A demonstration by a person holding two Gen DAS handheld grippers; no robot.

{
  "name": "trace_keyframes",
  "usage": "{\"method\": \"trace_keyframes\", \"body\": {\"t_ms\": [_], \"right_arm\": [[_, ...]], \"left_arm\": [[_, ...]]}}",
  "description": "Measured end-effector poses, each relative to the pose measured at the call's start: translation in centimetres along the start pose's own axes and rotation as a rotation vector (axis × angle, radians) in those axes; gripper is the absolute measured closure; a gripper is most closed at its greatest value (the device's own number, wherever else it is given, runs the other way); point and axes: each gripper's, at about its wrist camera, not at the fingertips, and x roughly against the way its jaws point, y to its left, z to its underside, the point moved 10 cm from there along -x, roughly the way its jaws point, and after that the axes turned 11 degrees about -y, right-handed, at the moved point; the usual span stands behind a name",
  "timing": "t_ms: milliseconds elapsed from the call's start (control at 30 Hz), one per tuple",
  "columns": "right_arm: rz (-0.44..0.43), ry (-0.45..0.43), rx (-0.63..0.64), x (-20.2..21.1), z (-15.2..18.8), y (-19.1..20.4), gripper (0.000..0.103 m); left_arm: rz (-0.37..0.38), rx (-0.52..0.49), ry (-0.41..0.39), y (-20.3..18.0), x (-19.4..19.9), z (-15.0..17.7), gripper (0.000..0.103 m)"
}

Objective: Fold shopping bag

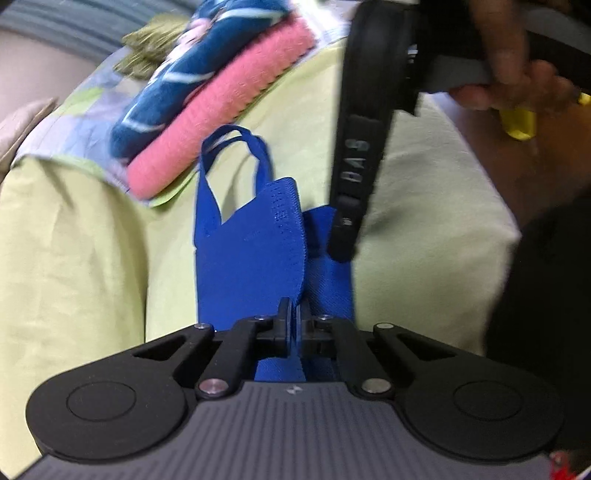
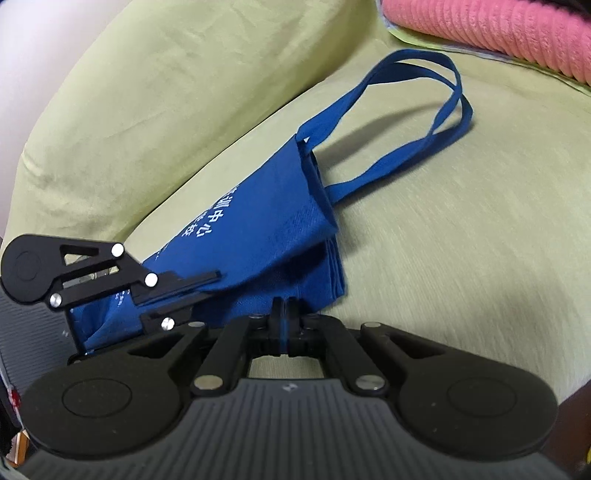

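A blue fabric shopping bag (image 1: 251, 254) with white print lies partly folded on a pale green sheet (image 1: 74, 258); its two handle loops (image 2: 417, 110) trail toward the far side. My left gripper (image 1: 294, 310) is shut on an edge of the bag and lifts a flap of it. My right gripper (image 2: 283, 306) is shut on the bag's (image 2: 258, 236) near folded edge. The right gripper also shows in the left wrist view (image 1: 341, 236), coming down onto the bag from above. The left gripper shows in the right wrist view (image 2: 184, 288), at the bag's left end.
A pink knitted cloth (image 1: 221, 110) and a folded blue patterned cloth (image 1: 184, 74) lie stacked beyond the bag on a pastel sheet. The pink cloth (image 2: 498, 29) sits past the handles. The person's hand (image 1: 517, 62) holds the right gripper. The bed's edge drops off at the left.
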Motion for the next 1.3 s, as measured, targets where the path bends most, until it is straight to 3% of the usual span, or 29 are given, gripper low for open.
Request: {"method": "trace_keyframes", "body": {"t_ms": [367,400,433,500,633,733,833,867,1000,1067,1200,1300], "right_arm": [[0.026,0.030,0.036,1.5,1.0,-0.4,0.103],[0.037,0.038,0.051,1.8,1.0,-0.2,0.102],[0.044,0.042,0.072,2.2,1.0,0.0,0.092],[0.051,0.019,0.133,3.5,0.6,0.9,0.091],[0.000,-0.117,0.186,5.1,-1.9,3.4,0.091],[0.027,-0.110,0.202,2.9,-2.2,2.8,0.091],[0.119,-0.055,0.227,-0.1,-0.7,0.5,0.103],[0.116,-0.060,0.225,-0.2,-0.6,0.3,0.103],[0.127,-0.044,0.262,-0.2,-0.7,0.6,0.103],[0.137,-0.048,0.304,-0.3,-0.4,1.0,0.103],[0.157,-0.048,0.344,-0.1,-0.2,1.2,0.103],[0.163,-0.040,0.344,-0.1,-0.2,1.3,0.103]], "left_arm": [[0.043,-0.130,0.031,-2.3,-0.6,0.7,0.103],[0.043,-0.132,0.031,-2.4,-0.5,0.8,0.103],[0.044,-0.132,0.030,-2.5,-0.4,0.9,0.103],[0.044,-0.126,0.028,-2.5,-0.3,1.0,0.103],[0.036,-0.129,0.029,-2.7,-0.3,1.0,0.103],[0.013,-0.110,0.029,-2.7,-0.3,1.1,0.103],[-0.022,0.001,0.049,-2.4,1.0,1.7,0.103],[-0.032,0.070,0.059,-2.1,1.9,1.9,0.097],[-0.037,0.498,0.002,-0.1,6.5,2.1,0.091],[-0.093,0.616,-0.018,1.1,7.1,1.9,0.090],[-0.208,0.688,0.064,3.0,4.0,2.8,0.091],[-0.220,0.677,0.172,2.6,1.6,5.1,0.090]]}}
